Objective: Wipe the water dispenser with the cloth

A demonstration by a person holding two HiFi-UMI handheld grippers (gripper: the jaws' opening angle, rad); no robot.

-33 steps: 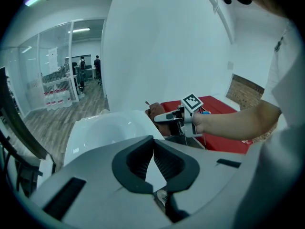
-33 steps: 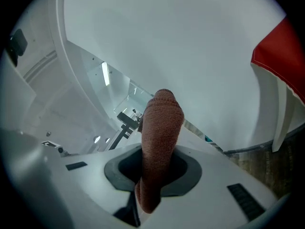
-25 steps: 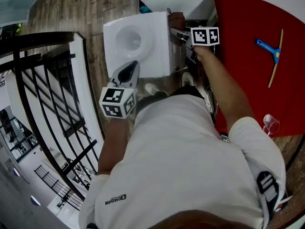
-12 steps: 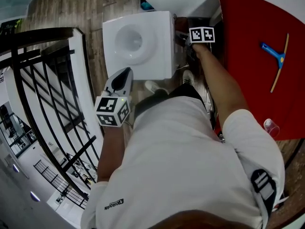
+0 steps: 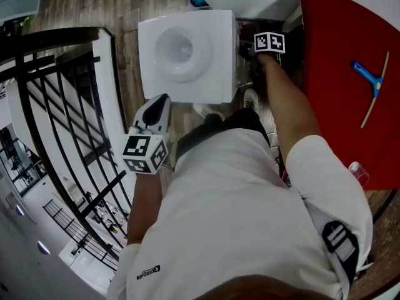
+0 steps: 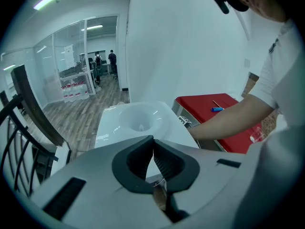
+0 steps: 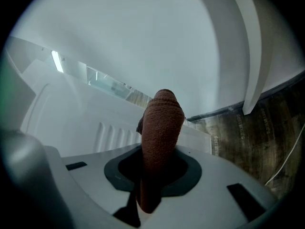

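The white water dispenser (image 5: 187, 55) stands below me, its round bottle well on top; it also shows in the left gripper view (image 6: 138, 120). My right gripper (image 5: 247, 47) is down beside the dispenser's right side, shut on a brown cloth (image 7: 159, 137) that stands up between its jaws against the white ribbed panel (image 7: 95, 128). My left gripper (image 5: 159, 105) hovers near the dispenser's front left corner, shut with nothing in it (image 6: 153, 159).
A black metal railing (image 5: 56, 124) runs along the left. A red table (image 5: 344, 67) at the right carries a blue-handled squeegee (image 5: 370, 83) and a clear cup (image 5: 357, 170). A white wall (image 7: 143, 37) rises behind the dispenser.
The left gripper has pulled back from the dispenser's top edge toward me. The right gripper stays beside the dispenser's right side with the cloth.
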